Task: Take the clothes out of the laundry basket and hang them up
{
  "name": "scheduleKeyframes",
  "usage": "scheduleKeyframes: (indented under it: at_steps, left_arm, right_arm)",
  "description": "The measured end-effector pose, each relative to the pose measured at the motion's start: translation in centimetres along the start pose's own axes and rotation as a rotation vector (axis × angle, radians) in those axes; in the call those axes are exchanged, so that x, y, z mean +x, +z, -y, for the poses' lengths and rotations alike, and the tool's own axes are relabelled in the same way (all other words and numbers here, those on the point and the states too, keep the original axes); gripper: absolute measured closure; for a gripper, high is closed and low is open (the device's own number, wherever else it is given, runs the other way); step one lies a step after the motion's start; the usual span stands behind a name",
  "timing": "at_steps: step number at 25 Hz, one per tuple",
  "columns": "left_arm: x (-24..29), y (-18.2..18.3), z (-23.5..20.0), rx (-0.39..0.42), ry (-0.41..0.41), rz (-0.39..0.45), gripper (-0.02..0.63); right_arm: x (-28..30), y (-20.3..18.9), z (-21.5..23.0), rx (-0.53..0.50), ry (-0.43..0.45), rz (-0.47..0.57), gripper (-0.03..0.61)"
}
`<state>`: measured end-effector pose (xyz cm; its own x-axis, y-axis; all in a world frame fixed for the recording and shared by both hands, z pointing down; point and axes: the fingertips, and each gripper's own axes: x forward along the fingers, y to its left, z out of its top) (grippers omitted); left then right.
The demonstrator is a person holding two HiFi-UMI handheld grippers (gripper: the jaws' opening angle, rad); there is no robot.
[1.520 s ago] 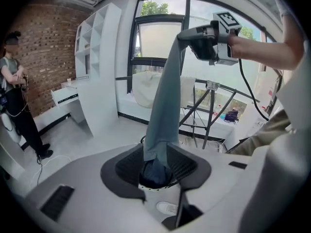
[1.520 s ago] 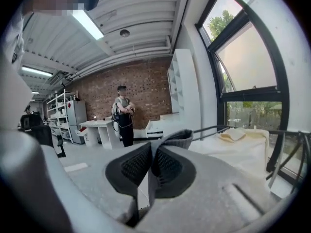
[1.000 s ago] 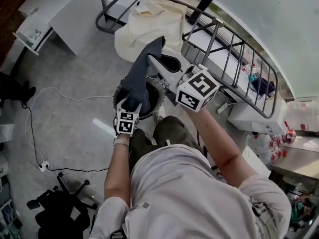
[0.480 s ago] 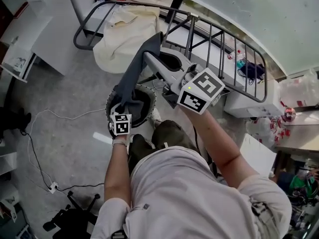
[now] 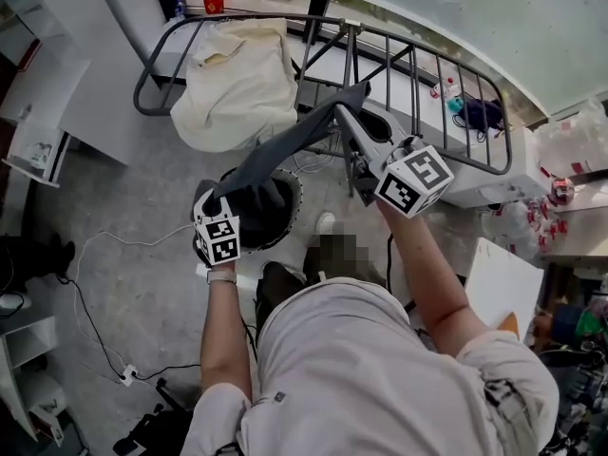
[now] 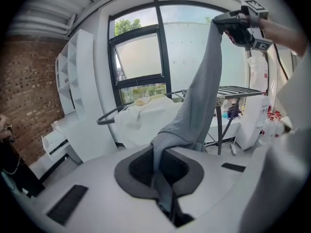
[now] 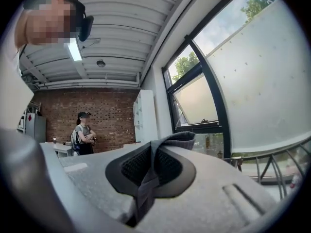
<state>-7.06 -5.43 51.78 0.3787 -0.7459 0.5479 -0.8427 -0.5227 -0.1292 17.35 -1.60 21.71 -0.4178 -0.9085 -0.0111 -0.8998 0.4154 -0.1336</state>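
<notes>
A long grey garment (image 5: 285,150) is stretched between my two grippers above the dark round laundry basket (image 5: 295,190). My left gripper (image 5: 221,200) is shut on its lower end just over the basket, and the cloth is pinched between the pads in the left gripper view (image 6: 161,176). My right gripper (image 5: 353,101) is shut on the upper end, close to the metal drying rack (image 5: 432,69). That end is folded between the jaws in the right gripper view (image 7: 147,171). A cream cloth (image 5: 237,79) hangs over the rack's left end.
White shelving (image 5: 38,112) stands at the left, and cables (image 5: 104,255) trail over the grey floor. A white box (image 5: 480,186) sits under the rack with bags (image 5: 532,226) beside it. A person (image 7: 83,132) stands far back by the brick wall.
The left gripper has shut on the garment's lower end. Both grippers have drawn the garment up and out of the basket, the right one moving closer to the rack.
</notes>
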Motion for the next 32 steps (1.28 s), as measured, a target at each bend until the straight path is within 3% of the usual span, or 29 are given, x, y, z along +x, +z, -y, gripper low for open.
scheduleKeyframes:
  at_steps: [8, 16, 25, 32]
  left_arm:
    - [-1.7, 8.3, 1.5, 0.171, 0.068, 0.131, 0.609]
    - [-3.9, 17.9, 4.5, 0.388, 0.111, 0.213, 0.609]
    - [-5.1, 28.2, 9.7, 0.531, 0.122, 0.35, 0.609]
    - [-4.6, 36.3, 14.6, 0.616, 0.139, 0.47, 0.609]
  right_arm:
    - [-6.6, -0.8, 6.5, -0.186, -0.213, -0.018, 0.565]
    - [-13.7, -1.1, 14.7, -0.241, -0.382, -0.045, 0.564]
    - [-18.1, -0.8, 20.9, -0.21, -0.458, -0.018, 0.565]
    - [-20.8, -0.5, 24.7, -0.17, -0.47, 0.005, 0.564]
